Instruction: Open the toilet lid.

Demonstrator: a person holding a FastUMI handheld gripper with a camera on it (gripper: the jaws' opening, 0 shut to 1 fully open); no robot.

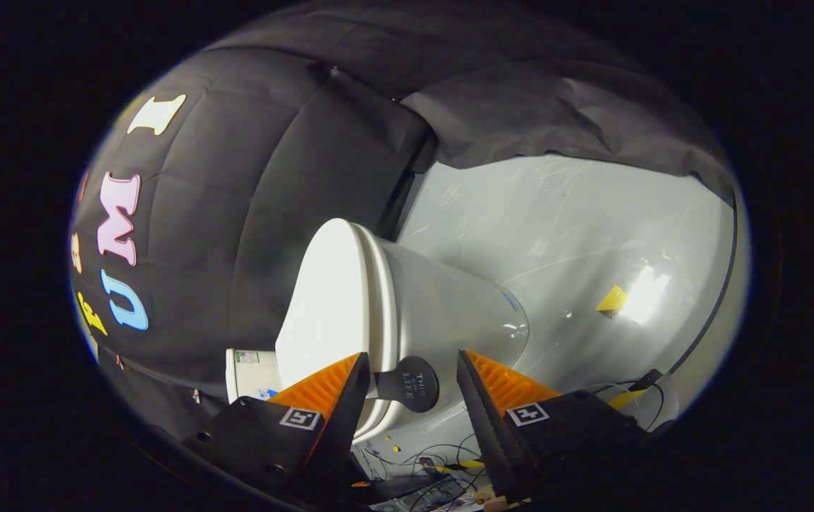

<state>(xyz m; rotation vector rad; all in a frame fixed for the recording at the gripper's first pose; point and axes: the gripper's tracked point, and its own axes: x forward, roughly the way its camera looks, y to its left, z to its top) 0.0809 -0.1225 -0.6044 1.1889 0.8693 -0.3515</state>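
I see a booth with a black cloth wall (250, 213) and a pale, shiny floor (578, 235). The whole view is tipped on its side.

My one gripper (413, 387) has two fingers, and they stand wide apart. They hold nothing. Right between them, at about 12 o'clock from the tips, sits one small round dark tab (410, 384). It sticks out from the edge of the toilet lid. The finger at 9 o'clock is just beside the tab's stem; I cannot tell if it touches. The finger at 3 o'clock is apart from the tab.

Just past the fingers is one white toilet (450, 299). Its lid (329, 299) is shut flat on the seat, at about 11 o'clock from the fingertips. The bowl bulges out at 1 o'clock. One white tank (247, 373) peeks out at 9 o'clock, behind the lid.

Farther off, at 2 o'clock, one small yellow mark (613, 300) lies on the floor beside one bright patch of light (649, 293). Some thin wires (428, 462) lie in a tangle at 6 o'clock, under the fingers.
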